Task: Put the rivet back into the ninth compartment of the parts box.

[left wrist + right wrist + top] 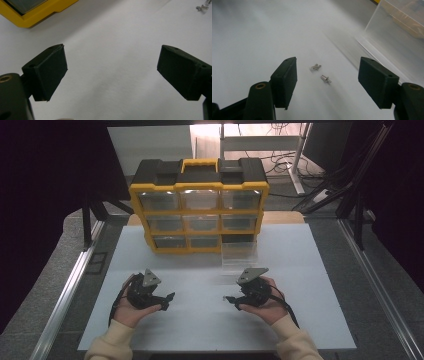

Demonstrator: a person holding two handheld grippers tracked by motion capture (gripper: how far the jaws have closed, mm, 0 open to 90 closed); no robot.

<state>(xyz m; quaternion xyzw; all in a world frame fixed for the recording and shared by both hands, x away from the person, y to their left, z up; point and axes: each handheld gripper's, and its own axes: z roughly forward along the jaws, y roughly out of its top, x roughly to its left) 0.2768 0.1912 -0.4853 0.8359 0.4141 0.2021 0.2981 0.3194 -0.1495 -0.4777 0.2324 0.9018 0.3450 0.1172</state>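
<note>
Two small silver screws [315, 66] [325, 78] lie on the white board just ahead of my right gripper [327, 72], in line with the gap between its jaws, which stand wide open and touch neither screw. A clear plastic drawer [392, 32] stands on the board to the upper right of the screws. In the high view this drawer [239, 255] sits in front of the yellow and black organizer [200, 205]. My right gripper [230, 301] points left and my left gripper [167, 301] points right, both held low over the board. The left gripper [112, 67] is open over bare board.
The organizer's bottom right slot [239, 238] is dark, with no drawer in it; its other clear drawers are shut. A yellow corner of the organizer [37, 12] and the tiny screws [202, 8] appear in the left gripper view. Metal rails [70, 285] run along the table's sides.
</note>
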